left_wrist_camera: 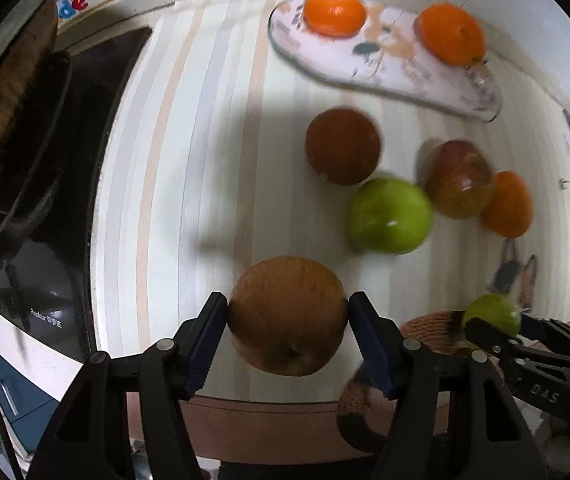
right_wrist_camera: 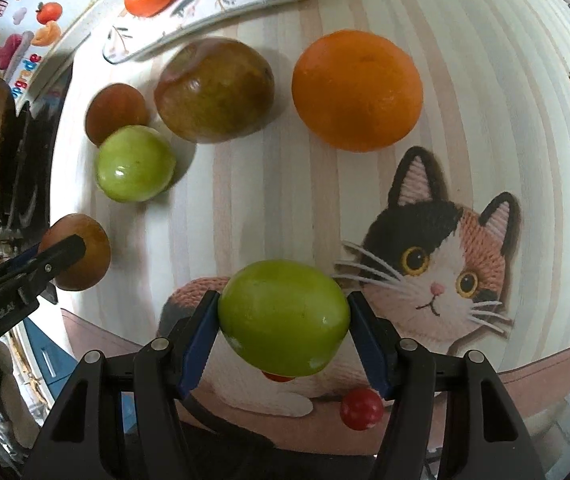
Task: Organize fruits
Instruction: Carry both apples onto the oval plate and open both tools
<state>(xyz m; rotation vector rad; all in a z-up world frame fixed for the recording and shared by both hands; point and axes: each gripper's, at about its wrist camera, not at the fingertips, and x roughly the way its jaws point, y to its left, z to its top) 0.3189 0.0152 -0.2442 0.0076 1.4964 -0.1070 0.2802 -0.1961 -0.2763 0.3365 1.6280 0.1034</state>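
My left gripper (left_wrist_camera: 288, 322) is shut on a round brown fruit (left_wrist_camera: 288, 316), held above the striped mat (left_wrist_camera: 205, 200). My right gripper (right_wrist_camera: 283, 320) is shut on a green apple (right_wrist_camera: 283, 316) above the cat picture (right_wrist_camera: 437, 264). On the mat lie a brown fruit (right_wrist_camera: 117, 112), a second green apple (right_wrist_camera: 135, 164), a reddish-green apple (right_wrist_camera: 215, 90) and a large orange (right_wrist_camera: 357, 90). A patterned oval plate (left_wrist_camera: 389, 64) at the far side carries two oranges (left_wrist_camera: 335, 10), (left_wrist_camera: 451, 34).
A dark pan and stove surface (left_wrist_camera: 25, 128) border the mat on the left. A small red ball (right_wrist_camera: 361, 408) lies near the mat's front edge. The table drops away beyond the mat's front edge (left_wrist_camera: 265, 412).
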